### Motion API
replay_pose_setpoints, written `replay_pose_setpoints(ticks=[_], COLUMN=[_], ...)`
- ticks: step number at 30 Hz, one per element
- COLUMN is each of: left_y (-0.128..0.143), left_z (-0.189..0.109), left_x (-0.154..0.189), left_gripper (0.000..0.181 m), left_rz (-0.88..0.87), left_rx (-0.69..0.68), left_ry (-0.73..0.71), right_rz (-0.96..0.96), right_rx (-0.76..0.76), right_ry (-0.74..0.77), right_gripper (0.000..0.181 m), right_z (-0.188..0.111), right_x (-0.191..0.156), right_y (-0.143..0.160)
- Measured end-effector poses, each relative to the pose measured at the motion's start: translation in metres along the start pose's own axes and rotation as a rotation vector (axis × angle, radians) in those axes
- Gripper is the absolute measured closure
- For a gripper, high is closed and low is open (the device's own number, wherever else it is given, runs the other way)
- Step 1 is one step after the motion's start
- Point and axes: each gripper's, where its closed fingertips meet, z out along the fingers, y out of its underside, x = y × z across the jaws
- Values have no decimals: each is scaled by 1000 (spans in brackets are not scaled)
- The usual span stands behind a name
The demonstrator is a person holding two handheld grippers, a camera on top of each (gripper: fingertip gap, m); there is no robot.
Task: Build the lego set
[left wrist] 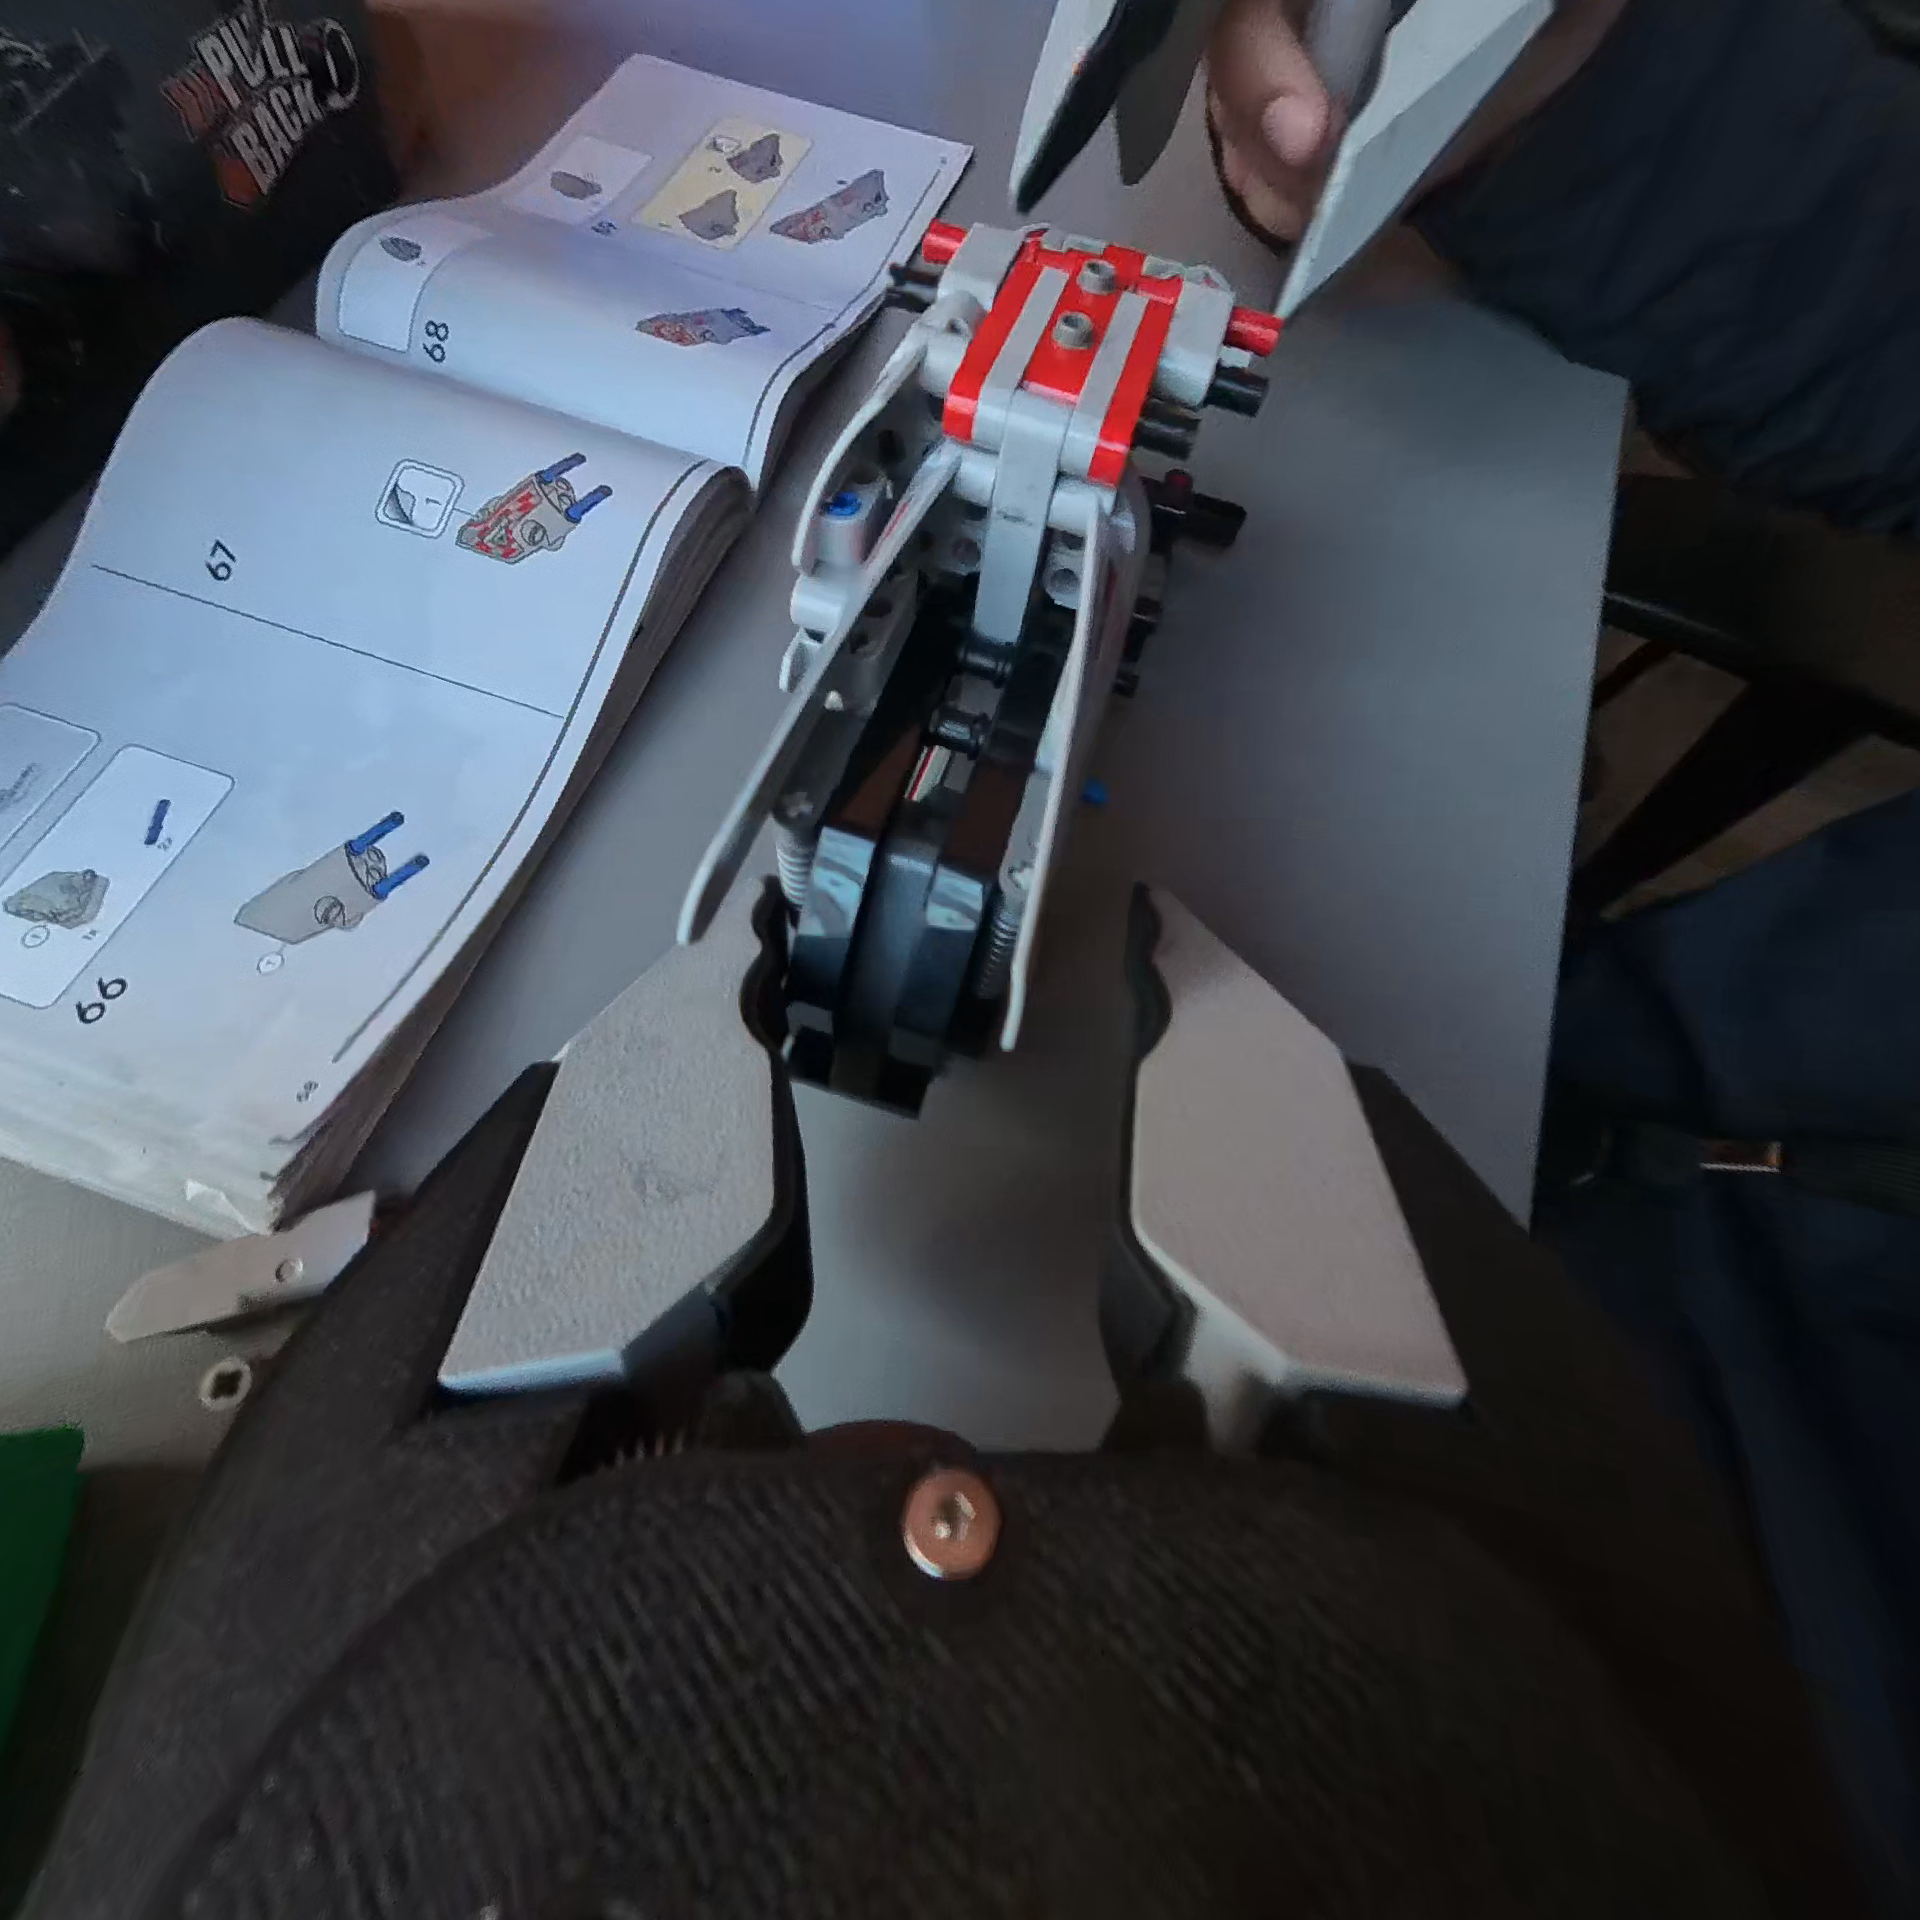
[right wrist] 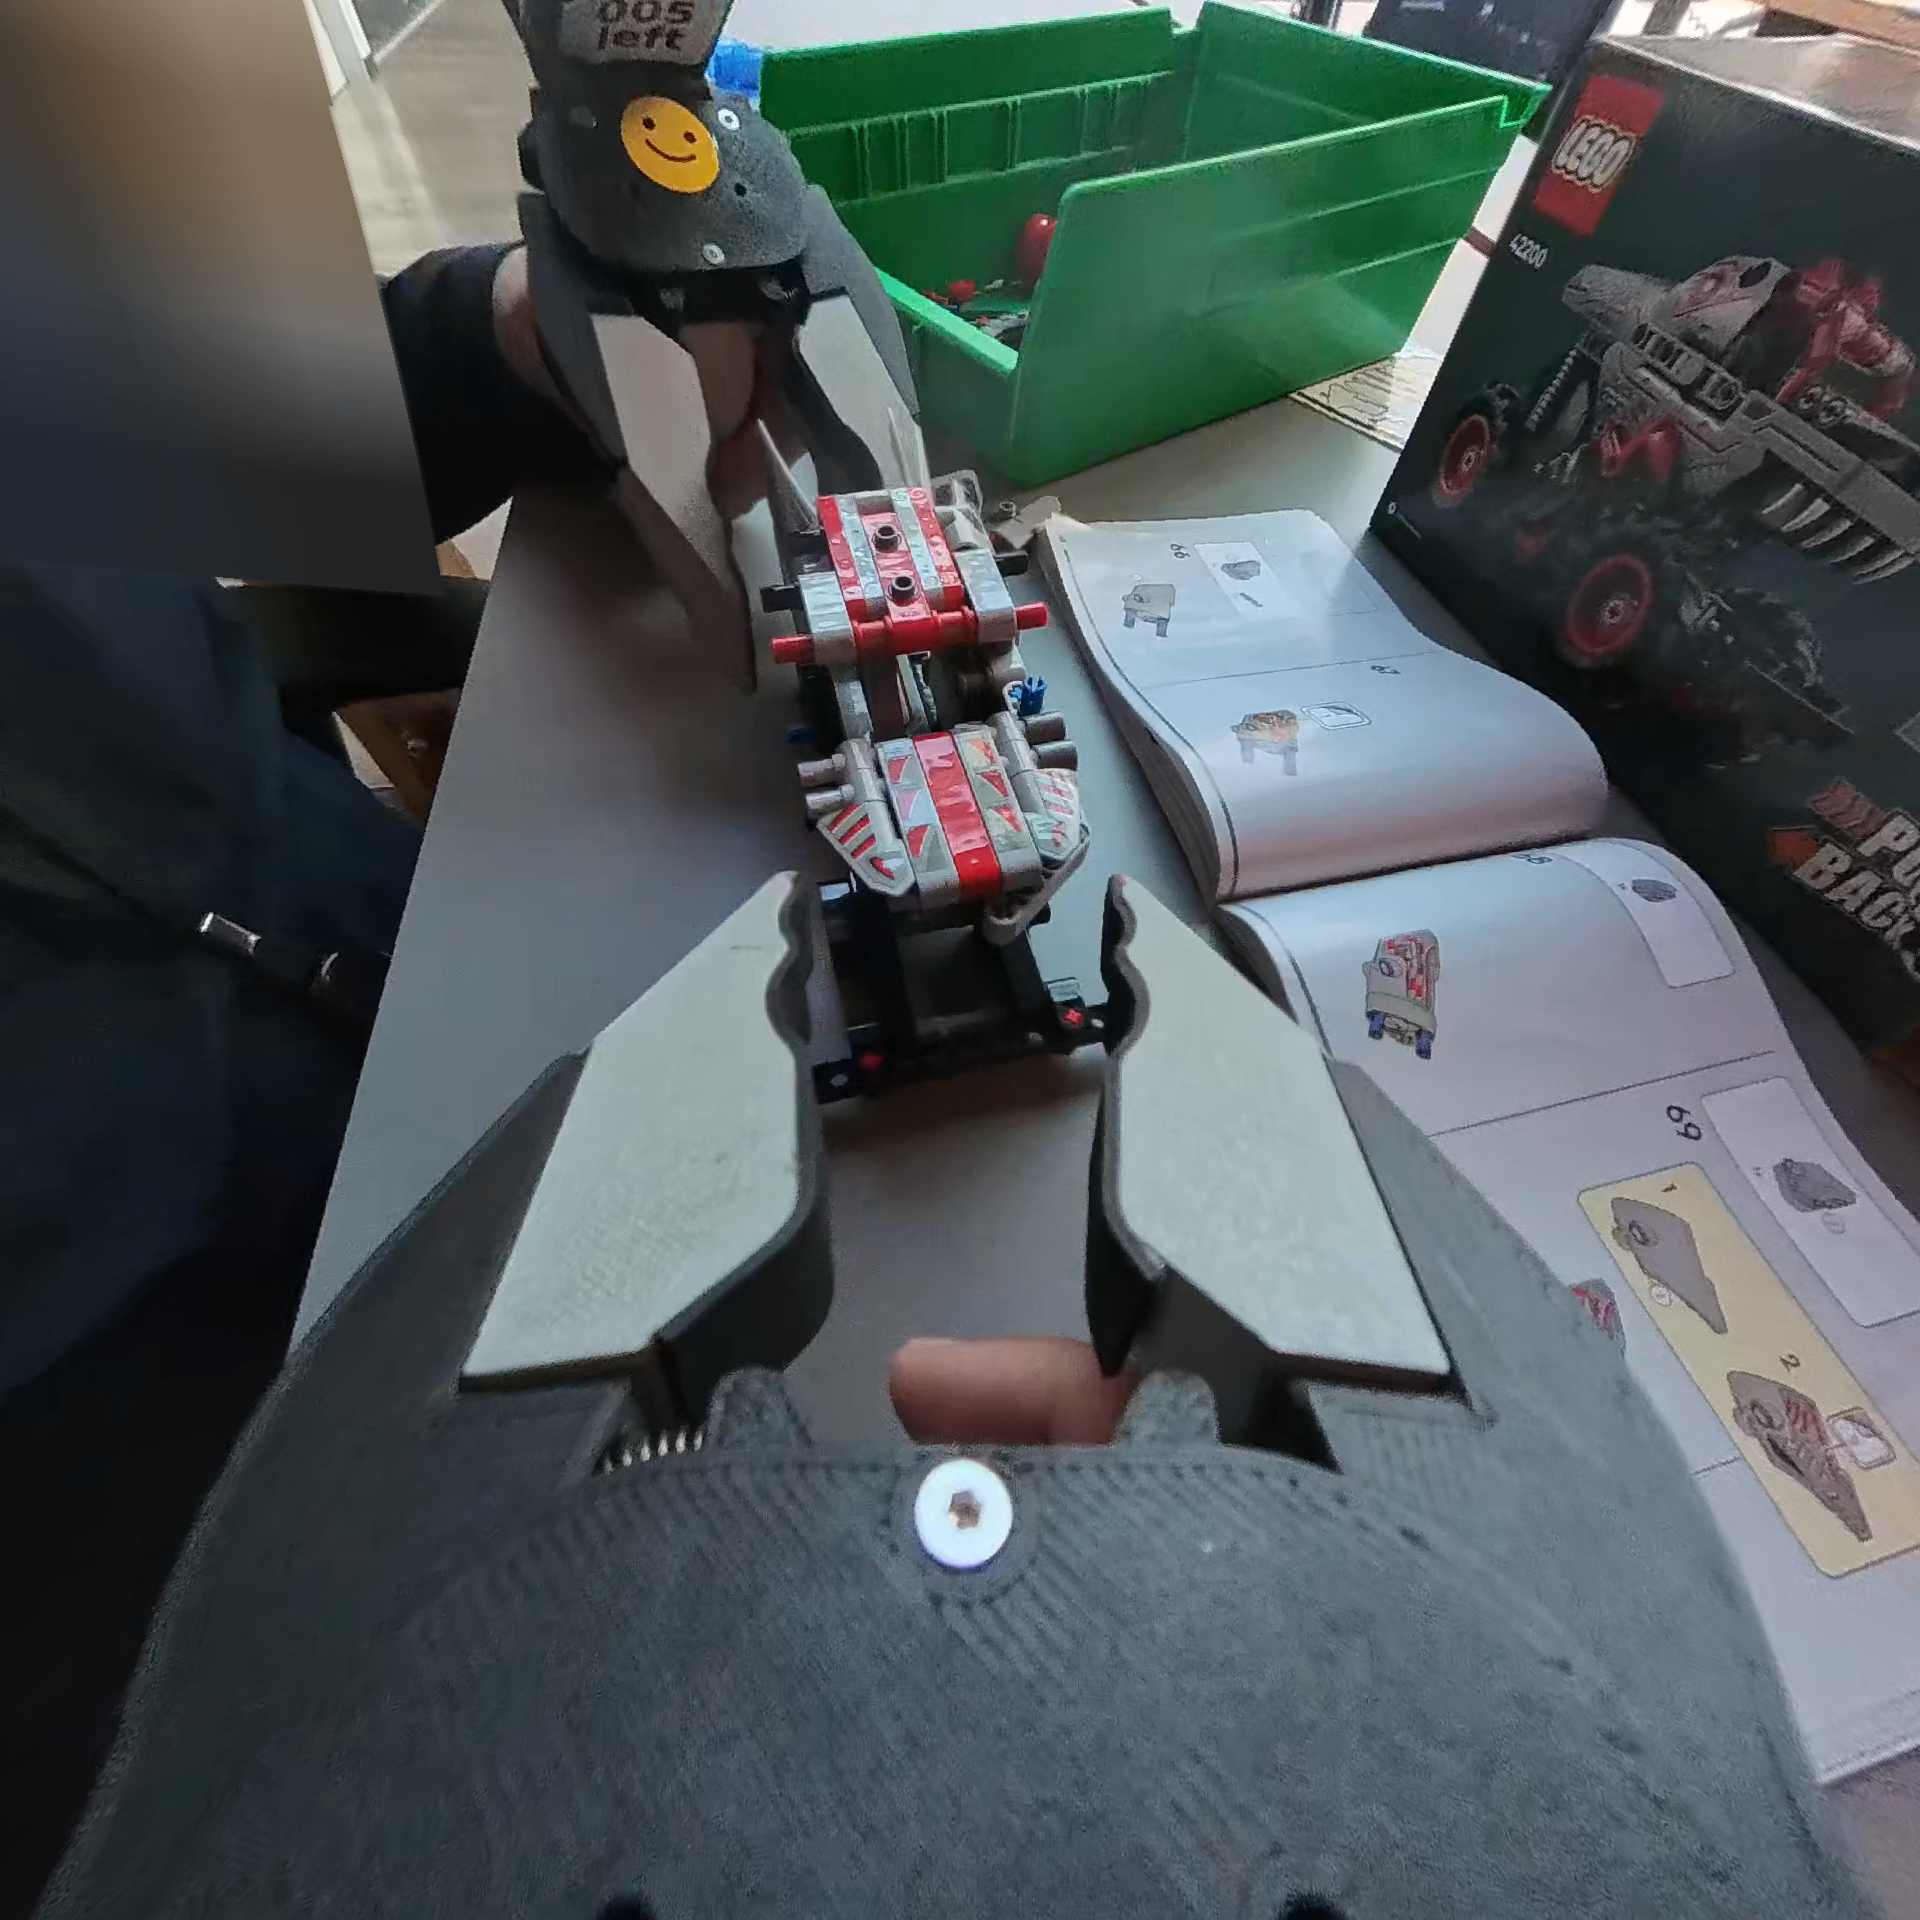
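While the half-built Lego truck chassis point(right wrist: 914, 769) lies lengthwise on the grey table point(right wrist: 582, 831), two hand-held grippers face it from opposite ends, apparently so that one can brace the model as the other works on it. From the left wrist view, the left gripper point(left wrist: 951, 935) is spread wide around the near end of the chassis, where a dark grey block sits between two small springs; one pad seems to touch the model's side and the other stands clear, so nothing is clamped. From the right wrist view, the right gripper point(right wrist: 951, 940) is likewise released, its fingers straddling the black frame at the opposite end, close beside it but not closing on it. The model's red-and-grey striped panels face up. An open instruction booklet point(right wrist: 1351, 727) lies just beside the model, presumably placed where its pictured steps can be followed. Behind it stands the dark set box point(right wrist: 1662, 468), and farther back a green parts bin point(right wrist: 1195, 260) holding loose pieces, near enough to reach. A small grey panel piece point(left wrist: 239, 1283) lies on the table beside the booklet's corner, likely awaiting fitting.
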Motion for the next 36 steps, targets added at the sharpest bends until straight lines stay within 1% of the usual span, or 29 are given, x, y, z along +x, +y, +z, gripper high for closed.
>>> replay_pose_setpoints(ticks=[2,4,6,12,15,18,20,23,26,27,29,31,33,34,36], left_y=[-5,-8,-10,-23,-23,-13,-3,10,4,3,5,4,2,2,3], left_z=[7,15,24,47,50,35,17,-10,-37,-43,-51,-61,-70,-75,-81], left_x=[2,7,12,16,16,18,14,8,1,-3,-9,-18,-28,-32,-39], left_gripper=[126,129,127,127,125,119,114,111,115,117,118,126,127,127,128], left_rz=[1,4,13,38,35,22,53,72,66,65,43,12,-36,-55,-67], left_rx=[1,-12,-33,-76,-97,-94,-74,-15,114,139,164,204,254,271,288], left_ry=[4,33,57,98,111,113,63,11,-17,-31,-47,-71,-93,-98,-128], right_rz=[-7,-30,-43,-5,6,26,42,72,114,127,148,123,57,34,-7], right_rx=[-28,-66,-73,-27,8,54,90,139,140,124,75,14,-69,-119,-233], right_ry=[5,13,21,21,49,108,157,252,264,259,235,239,262,252,174], right_gripper=[124,123,124,127,127,129,130,130,134,135,131,133,143,144,143], right_z=[-1,-2,-6,-29,-44,-59,-67,-74,-71,-68,-55,-41,-26,-15,15], right_x=[1,2,3,13,21,33,42,62,74,79,88,98,109,112,107], right_y=[6,13,15,13,11,8,5,1,5,8,10,2,-14,-26,-52])
